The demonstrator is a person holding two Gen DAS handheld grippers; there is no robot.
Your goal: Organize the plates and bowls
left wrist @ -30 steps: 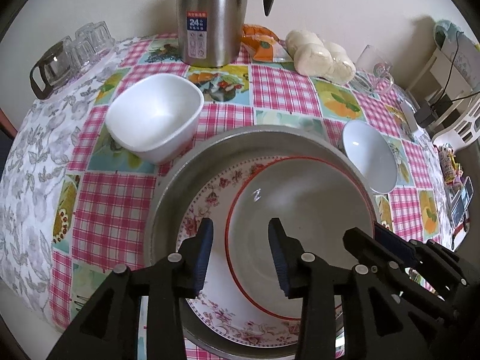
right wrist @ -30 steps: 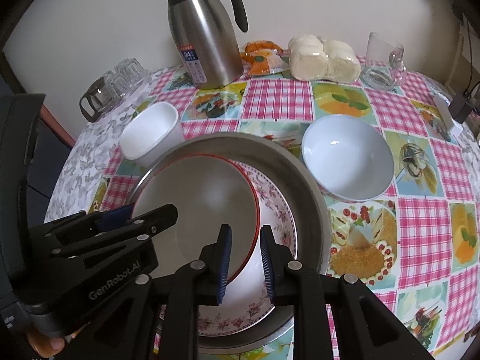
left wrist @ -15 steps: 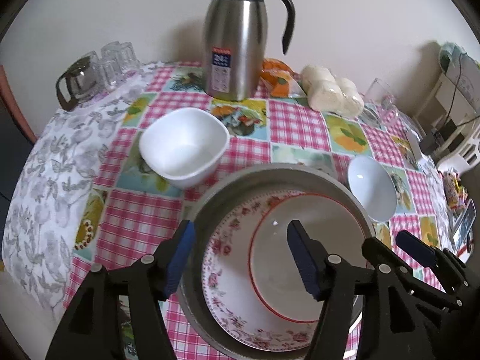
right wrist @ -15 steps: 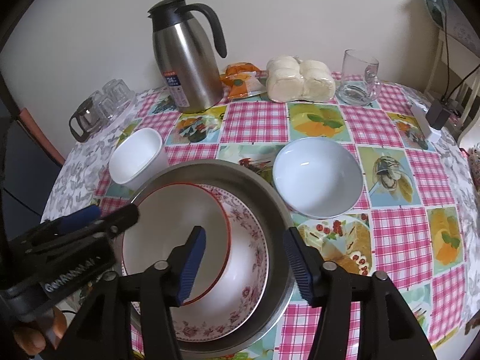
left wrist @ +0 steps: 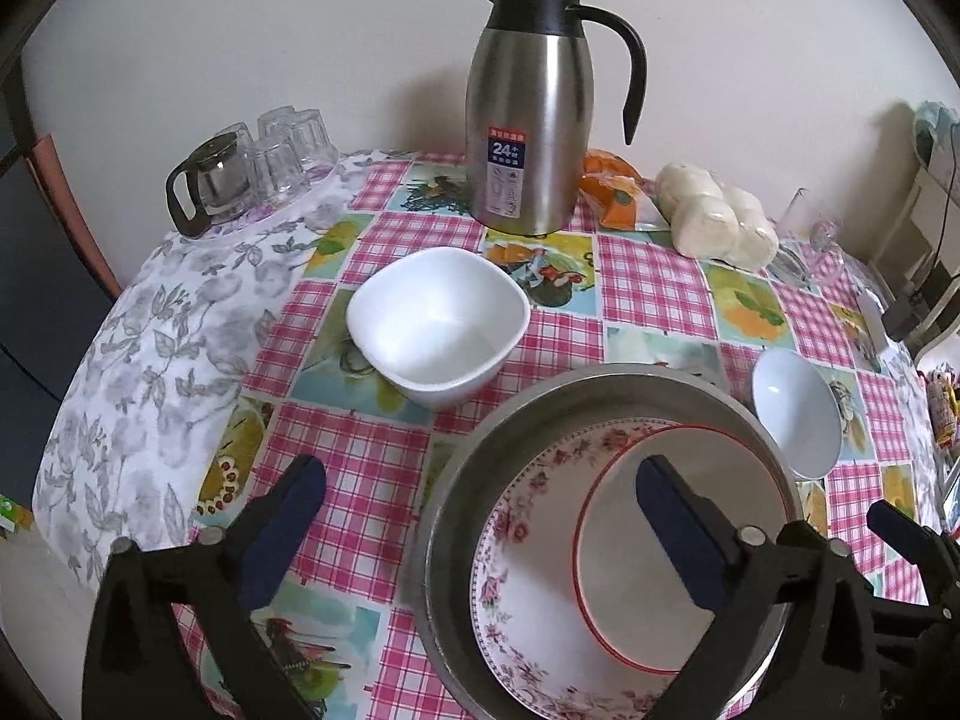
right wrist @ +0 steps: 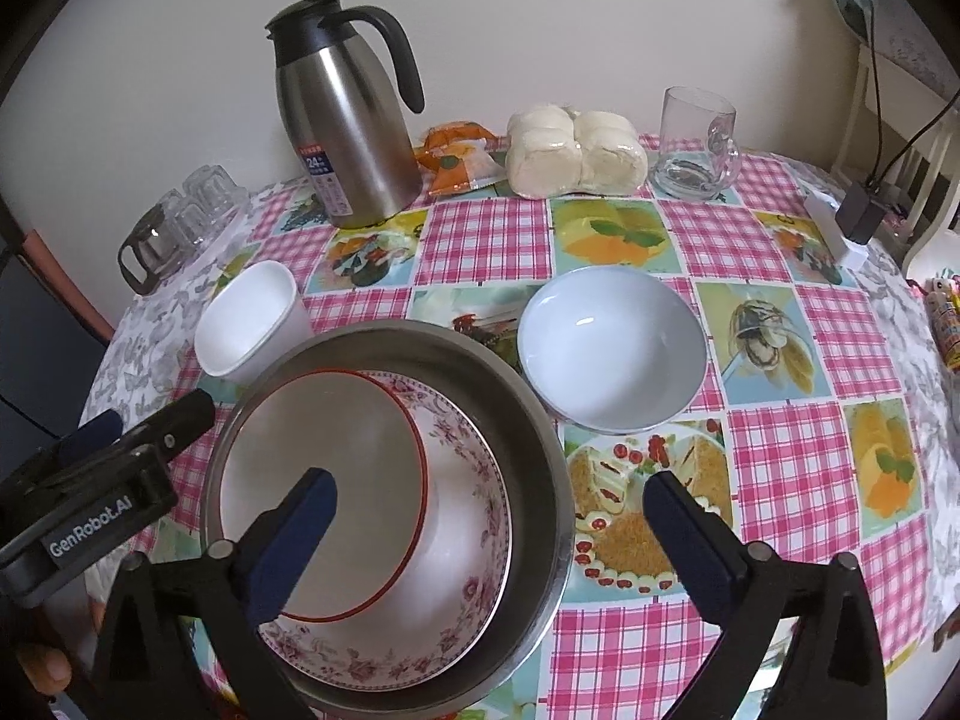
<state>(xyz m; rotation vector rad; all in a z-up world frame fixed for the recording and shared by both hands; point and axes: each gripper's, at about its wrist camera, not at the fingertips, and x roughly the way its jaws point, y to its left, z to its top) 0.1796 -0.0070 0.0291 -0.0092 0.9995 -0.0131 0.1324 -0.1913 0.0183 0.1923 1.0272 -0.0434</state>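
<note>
A steel basin (left wrist: 600,384) (right wrist: 528,432) holds a floral plate (left wrist: 516,588) (right wrist: 468,516) with a red-rimmed white bowl (left wrist: 660,576) (right wrist: 336,480) nested in it. A square white bowl (left wrist: 438,324) (right wrist: 252,324) stands to the basin's left. A round pale-blue bowl (left wrist: 792,414) (right wrist: 612,348) stands to its right. My left gripper (left wrist: 480,516) is open and empty above the basin's left rim. My right gripper (right wrist: 489,516) is open and empty above the basin's right rim. The left gripper's body shows in the right wrist view (right wrist: 102,492).
A steel thermos jug (left wrist: 531,108) (right wrist: 348,114), a snack packet (right wrist: 459,159), wrapped buns (left wrist: 714,219) (right wrist: 576,150) and a glass mug (right wrist: 696,144) stand at the back. A glass teapot with glasses (left wrist: 252,171) (right wrist: 180,228) sits at the back left. A charger (right wrist: 858,216) lies right.
Both grippers opened wide, let go of the red-rimmed bowl and drew back and up from the basin. The bowl rests in the floral plate.
</note>
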